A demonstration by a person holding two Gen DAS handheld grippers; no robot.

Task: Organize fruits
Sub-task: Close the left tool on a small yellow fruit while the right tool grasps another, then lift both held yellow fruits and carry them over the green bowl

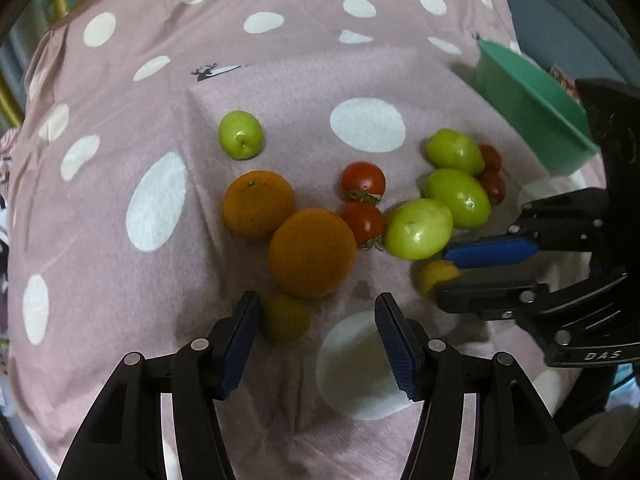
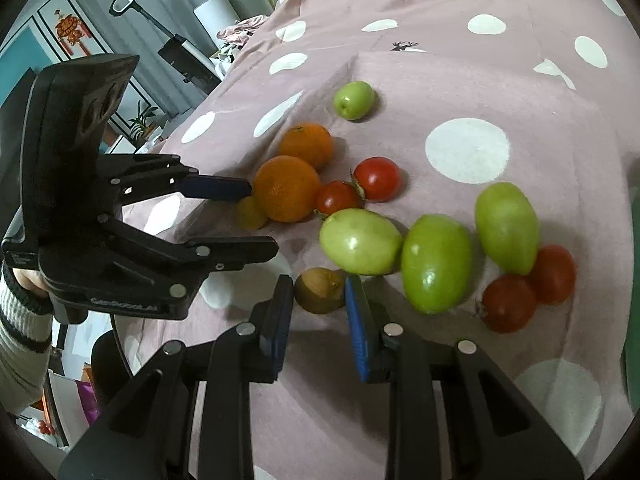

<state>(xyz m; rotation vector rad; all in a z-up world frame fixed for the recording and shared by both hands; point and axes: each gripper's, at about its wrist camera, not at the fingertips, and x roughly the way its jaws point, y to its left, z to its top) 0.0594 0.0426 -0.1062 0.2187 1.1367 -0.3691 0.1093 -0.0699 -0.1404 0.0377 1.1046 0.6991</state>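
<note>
Fruit lies on a pink dotted cloth: two oranges, several green fruits, several red tomatoes and two small yellow fruits. My left gripper is open, with one small yellow fruit beside its left finger. My right gripper stands around the other small yellow fruit, its pads close to or touching it; it also shows in the left wrist view. A lone green fruit lies farther back.
A green bowl stands at the back right of the cloth. Beyond the cloth's left edge are cabinets, a floor cleaner and room clutter.
</note>
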